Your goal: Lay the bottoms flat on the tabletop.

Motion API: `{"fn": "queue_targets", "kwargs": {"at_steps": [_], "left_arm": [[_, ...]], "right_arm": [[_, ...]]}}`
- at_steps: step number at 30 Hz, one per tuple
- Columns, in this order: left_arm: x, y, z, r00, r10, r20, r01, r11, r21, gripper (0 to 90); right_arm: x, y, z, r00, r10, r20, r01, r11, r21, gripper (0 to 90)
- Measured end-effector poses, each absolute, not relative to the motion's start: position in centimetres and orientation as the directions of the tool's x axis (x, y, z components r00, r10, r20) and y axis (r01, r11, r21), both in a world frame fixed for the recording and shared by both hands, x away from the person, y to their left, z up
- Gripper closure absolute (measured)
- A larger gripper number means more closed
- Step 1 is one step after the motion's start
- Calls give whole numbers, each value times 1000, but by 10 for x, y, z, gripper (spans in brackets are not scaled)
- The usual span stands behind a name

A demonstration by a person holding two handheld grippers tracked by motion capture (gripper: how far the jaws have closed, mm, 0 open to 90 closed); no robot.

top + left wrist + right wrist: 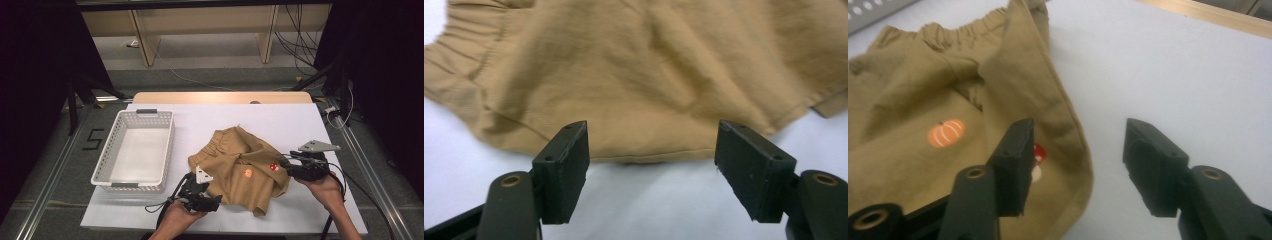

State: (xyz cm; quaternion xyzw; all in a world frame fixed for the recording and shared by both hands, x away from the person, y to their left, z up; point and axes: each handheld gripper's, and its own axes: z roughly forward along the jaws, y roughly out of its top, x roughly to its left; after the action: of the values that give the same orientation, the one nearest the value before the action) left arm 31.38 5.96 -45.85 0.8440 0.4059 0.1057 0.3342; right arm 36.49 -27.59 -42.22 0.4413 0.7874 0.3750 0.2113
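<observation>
Both grippers are approaching the tan shorts (pixel 240 167) lying crumpled mid-tabletop (pixel 280 120), right of the white basket (pixel 134 150). The left gripper (pixel 651 150) and right gripper (pixel 1078 150) are holding their fingers apart, empty. Next, each probably needs closing on a hem edge.

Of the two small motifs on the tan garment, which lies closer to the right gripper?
The red mushroom-like motif, right beside one finger of the right gripper. The orange pumpkin sits farther in on the tan garment.

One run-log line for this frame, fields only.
item: tan shorts crumpled on table | left gripper: open, at hem, not gripping | right gripper: open, at side edge | basket: empty
</observation>
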Motion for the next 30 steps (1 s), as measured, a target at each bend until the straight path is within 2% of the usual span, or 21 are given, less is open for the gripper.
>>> {"fn": "queue_targets", "kwargs": {"at_steps": [6,21,25,26,28,30], "left_arm": [[307,53,-460,678,727,-107,603,-466,648,264],[299,35,-465,736,666,-122,570,-512,643,240],[298,24,-469,759,646,-86,539,-548,640,256],[298,20,-472,764,643,-54,519,-563,643,315],[299,17,-473,759,649,-44,515,-558,650,427],[299,16,-474,759,649,-49,513,-551,659,587]], "right_arm": [[364,-270,-418,-535,845,1,520,328,788,405],[365,-261,-416,-554,832,1,512,340,789,398],[366,-259,-416,-554,832,2,515,342,786,391],[368,-257,-416,-554,833,2,515,340,787,389],[370,-254,-415,-562,827,-11,507,355,785,389],[373,-250,-415,-569,822,-14,506,364,782,395]]}}
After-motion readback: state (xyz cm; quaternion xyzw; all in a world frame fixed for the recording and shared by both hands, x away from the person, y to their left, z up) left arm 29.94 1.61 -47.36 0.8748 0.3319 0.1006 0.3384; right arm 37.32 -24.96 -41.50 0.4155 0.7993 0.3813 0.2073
